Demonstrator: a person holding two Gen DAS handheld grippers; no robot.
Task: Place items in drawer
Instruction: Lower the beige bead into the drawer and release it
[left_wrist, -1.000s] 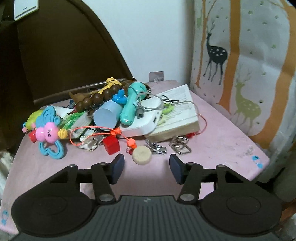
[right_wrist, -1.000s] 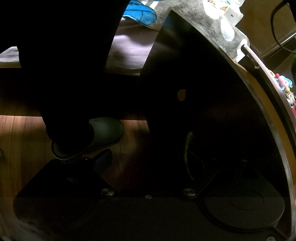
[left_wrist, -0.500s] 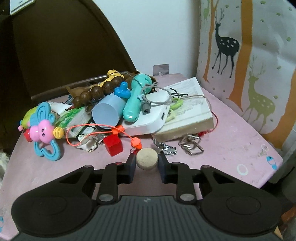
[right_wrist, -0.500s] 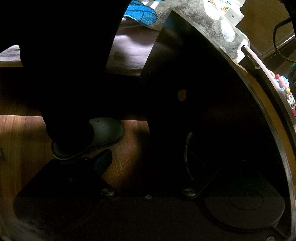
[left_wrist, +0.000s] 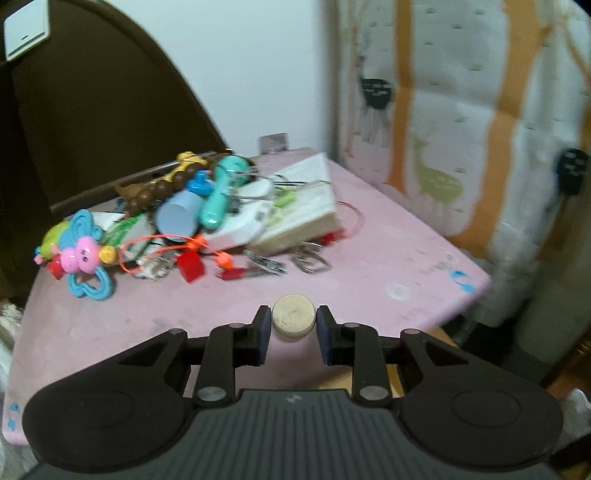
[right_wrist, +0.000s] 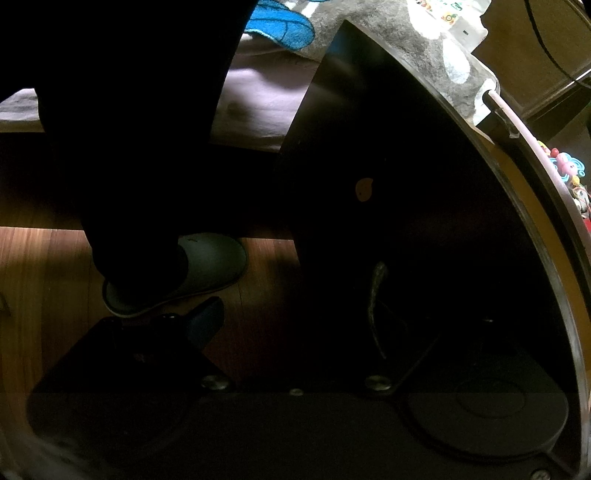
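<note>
My left jaws pinch the round beige disc, clear of the toy pile, for carrying to the drawer; my right jaws wait wide open, empty.

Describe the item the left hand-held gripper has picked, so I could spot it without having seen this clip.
Start at the pink table with the toy pile at its back. Nearer the camera, the left hand-held gripper is shut on a small beige disc. It is the only plain, pale round piece, apart from the colourful clutter.
</note>
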